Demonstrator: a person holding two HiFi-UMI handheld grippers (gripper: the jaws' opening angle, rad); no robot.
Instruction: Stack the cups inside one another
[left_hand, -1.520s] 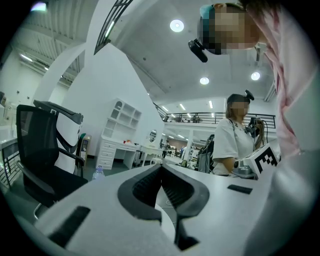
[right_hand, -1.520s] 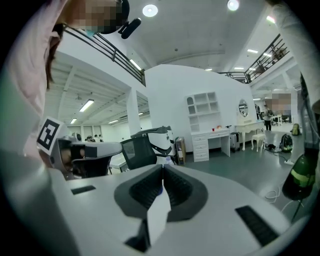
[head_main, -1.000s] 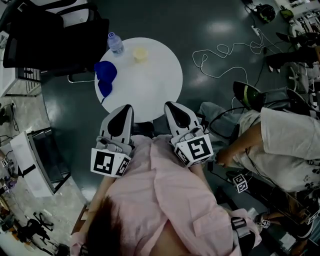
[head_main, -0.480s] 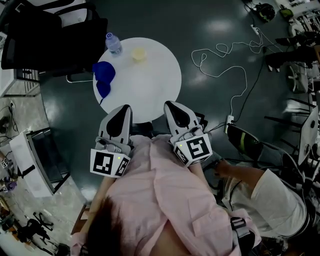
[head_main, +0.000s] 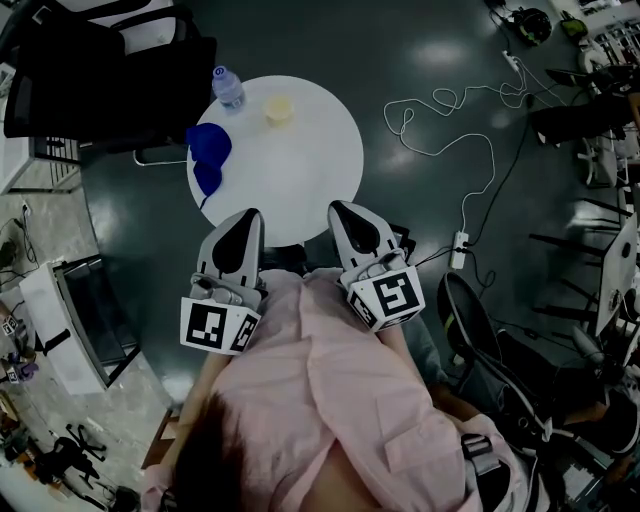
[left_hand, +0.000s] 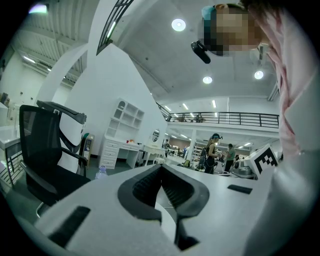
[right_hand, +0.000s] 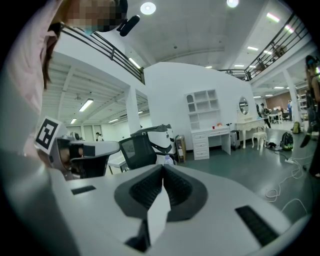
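Where cups (head_main: 279, 108) rest, white table (head_main: 305, 165), dark floor (head_main: 400, 80)

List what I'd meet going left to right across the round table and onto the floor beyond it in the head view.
blue cups → water bottle → yellow cup → white cable on the floor
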